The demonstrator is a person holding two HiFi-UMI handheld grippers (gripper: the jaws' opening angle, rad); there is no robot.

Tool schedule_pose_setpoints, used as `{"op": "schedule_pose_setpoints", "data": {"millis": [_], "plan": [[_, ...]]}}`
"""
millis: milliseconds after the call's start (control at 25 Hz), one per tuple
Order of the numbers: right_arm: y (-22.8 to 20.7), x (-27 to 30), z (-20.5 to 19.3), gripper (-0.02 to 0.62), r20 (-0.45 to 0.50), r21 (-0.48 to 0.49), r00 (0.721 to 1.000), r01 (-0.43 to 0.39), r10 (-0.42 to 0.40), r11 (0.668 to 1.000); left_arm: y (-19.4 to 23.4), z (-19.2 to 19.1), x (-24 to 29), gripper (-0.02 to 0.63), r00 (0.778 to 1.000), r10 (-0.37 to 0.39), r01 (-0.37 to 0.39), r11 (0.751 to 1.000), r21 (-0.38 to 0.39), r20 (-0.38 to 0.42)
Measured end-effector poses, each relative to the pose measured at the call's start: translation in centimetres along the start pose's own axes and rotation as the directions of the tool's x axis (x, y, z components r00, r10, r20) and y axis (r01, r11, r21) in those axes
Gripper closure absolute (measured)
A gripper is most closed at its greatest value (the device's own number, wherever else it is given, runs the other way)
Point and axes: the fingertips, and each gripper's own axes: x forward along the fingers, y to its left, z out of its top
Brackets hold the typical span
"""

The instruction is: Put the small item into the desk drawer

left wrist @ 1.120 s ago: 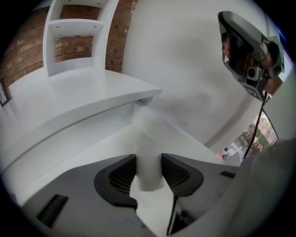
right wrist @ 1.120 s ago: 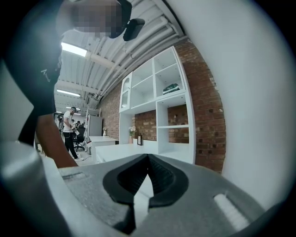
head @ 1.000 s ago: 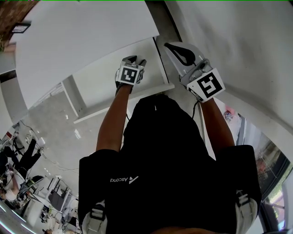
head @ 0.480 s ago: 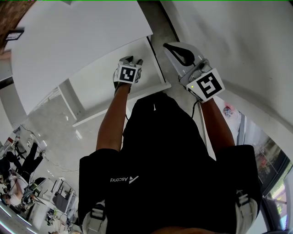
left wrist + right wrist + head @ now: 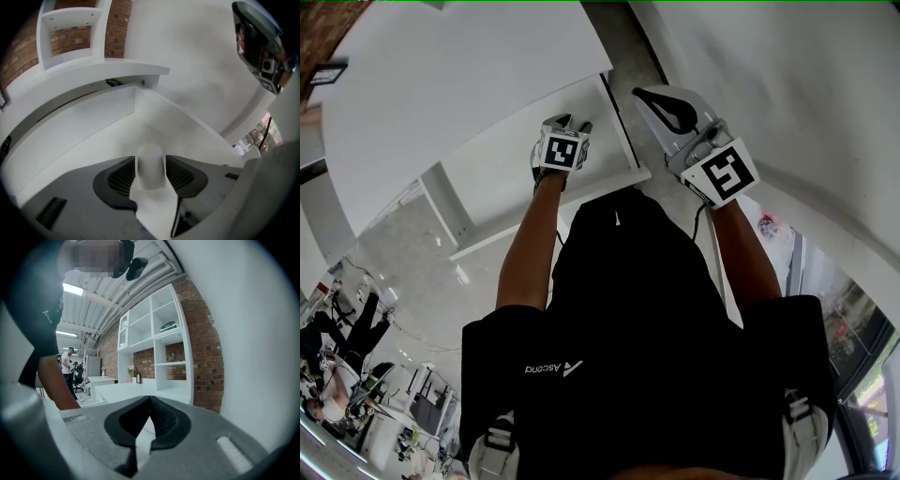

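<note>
Head view, Obs-1: the largest thing logged is the white surface (image 5: 450, 84), filling the upper left. Under its near edge the desk drawer (image 5: 502, 173) stands open. It is white inside, and its front panel is close to the person's black shirt (image 5: 637, 328).

Obs-2: Confirmed. The right gripper view adds a white shelf unit (image 5: 159, 333) standing against a brick wall (image 5: 208, 348), both well apart from the drawer.

Obs-1: Next in size are the tools. What is the state of the right claw (image 5: 150, 399)?

Obs-2: Its two black ribbed pads meet at the tips, so it is closed, with nothing between them. In the head view it sits to the right of the drawer's side wall, outside the drawer.

Obs-1: And the left claw (image 5: 574, 122)?

Obs-2: It reaches into the drawer from above the front panel. Its jaws are opening, and one ribbed pad stands on either side of the small item (image 5: 150, 166), very close to it. I see no pad pressing into it.

Obs-1: Describe the item.

Obs-2: It is pale, whitish and slightly translucent, a short upright piece with a rounded top. It is inside the drawer, between the jaws, in front of the corner where two inner walls meet. Whether its base rests on the drawer floor I cannot tell, because the claw hides it.
</note>
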Motion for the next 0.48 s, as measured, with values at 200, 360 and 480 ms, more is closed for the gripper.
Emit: {"op": "schedule_pose_setpoints", "data": {"millis": [200, 360, 480], "plan": [[0.2, 0.3, 0.2, 0.595, 0.002, -0.005, 1.0, -0.002, 0.002, 1.0, 0.0, 0.6, -1.1, 0.405, 1.0, -0.001, 0.001, 1.0, 0.001, 0.014], [0.6, 0.4, 0.1, 0.595, 0.015, -0.021, 1.0, -0.01, 0.01, 1.0, 0.1, 1.3, -2.3, 0.405, 0.999, 0.005, -0.006, 1.0, 0.009, 0.054], [1.1, 0.6, 0.3, 0.595, 0.02, -0.026, 1.0, -0.019, 0.019, 0.999, -0.1, 2.3, -3.7, 0.405, 0.995, 0.002, -0.004, 1.0, 0.017, 0.098]]}}
